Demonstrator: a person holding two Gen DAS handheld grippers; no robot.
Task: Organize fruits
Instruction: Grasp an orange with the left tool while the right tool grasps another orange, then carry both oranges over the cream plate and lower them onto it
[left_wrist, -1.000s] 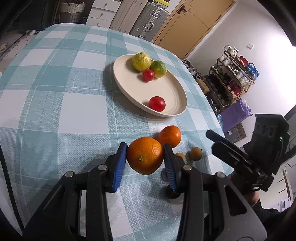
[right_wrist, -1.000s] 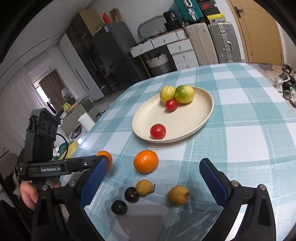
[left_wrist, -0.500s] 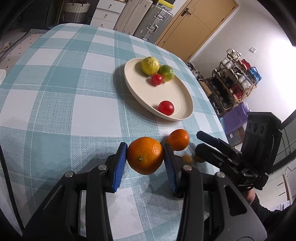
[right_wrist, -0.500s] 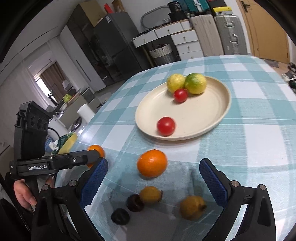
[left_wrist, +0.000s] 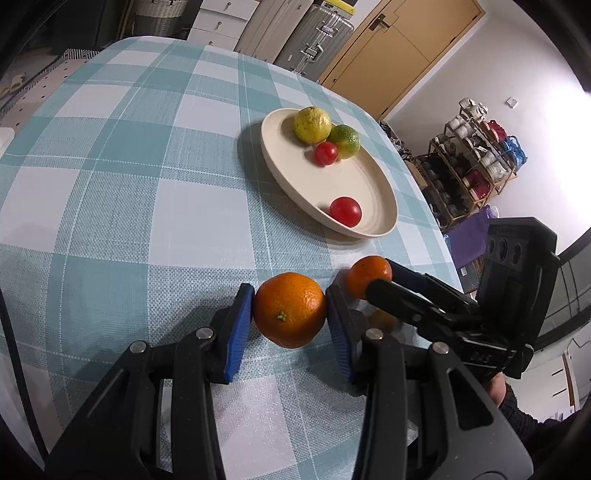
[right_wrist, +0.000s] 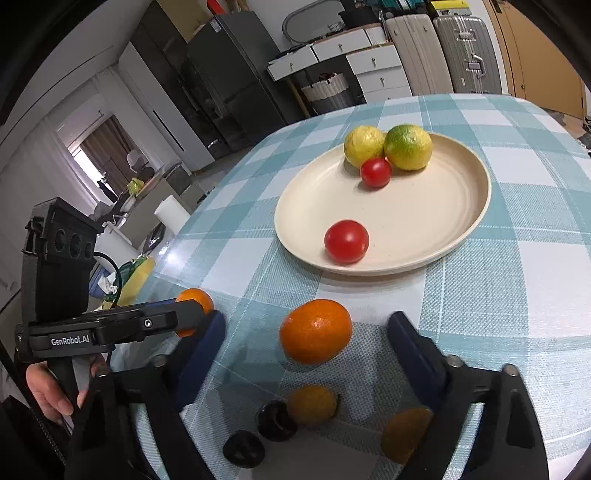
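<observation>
The left hand-held gripper (left_wrist: 290, 319) is clamped on a large orange (left_wrist: 289, 309), its blue pads pressing both sides, and carries it above the checked worktop (left_wrist: 147, 184). The right hand-held gripper (right_wrist: 306, 339) is closing around a second orange (right_wrist: 315, 331) that sits on the cloth between its pads, neither pad touching it yet.

The cream plate (right_wrist: 461, 229) lies beyond, already holding a yellow citrus (right_wrist: 364, 146), a green citrus (right_wrist: 408, 146) and two tomatoes, the nearer one (right_wrist: 346, 242) beside the near rim.

To do this grasp well, the right pads should probably meet the orange at its widest line, level with each other, so it does not squirt forward toward the plate. Small fruits lie just below, a yellowish one (right_wrist: 312, 404) and two dark ones (right_wrist: 276, 421); keeping the fingers clear of them avoids scattering them. When placing, aim for the bare middle of the plate, away from the tomato.
</observation>
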